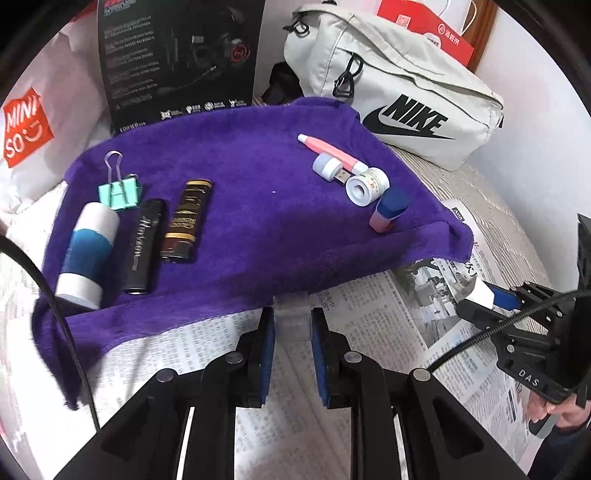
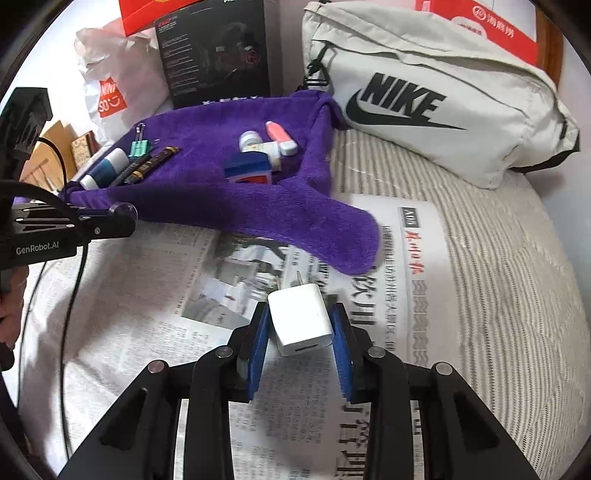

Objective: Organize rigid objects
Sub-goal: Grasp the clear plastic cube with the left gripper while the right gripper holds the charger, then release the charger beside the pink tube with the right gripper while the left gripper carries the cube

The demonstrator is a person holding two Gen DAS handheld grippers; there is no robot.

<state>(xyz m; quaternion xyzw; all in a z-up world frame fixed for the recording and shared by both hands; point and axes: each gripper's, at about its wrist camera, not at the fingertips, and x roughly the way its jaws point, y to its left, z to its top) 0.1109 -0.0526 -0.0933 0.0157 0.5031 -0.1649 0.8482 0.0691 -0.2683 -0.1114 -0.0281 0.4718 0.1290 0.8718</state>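
A purple towel [image 1: 258, 221] carries two groups. On its left lie a white and blue bottle [image 1: 88, 251], a mint binder clip [image 1: 120, 192], a black tube [image 1: 144, 247] and a brown lighter [image 1: 186, 221]. On its right are a pink stick [image 1: 328, 151], a capped USB stick [image 1: 330, 168], a white tape roll [image 1: 367, 186] and a blue and pink block [image 1: 389, 208]. My left gripper [image 1: 292, 326] is shut on a small clear plastic piece [image 2: 123, 209] at the towel's near edge. My right gripper [image 2: 301, 310] is shut on a white charger plug [image 2: 301, 328] over the newspaper.
Newspaper [image 2: 129, 295] covers striped bedding [image 2: 498, 277] in front of the towel. Behind the towel stand a pale Nike bag [image 1: 406, 92], a black headset box [image 1: 177, 55], a white Miniso bag [image 1: 26, 129] and a red box [image 2: 491, 26]. A black cable [image 2: 70, 295] hangs at the left.
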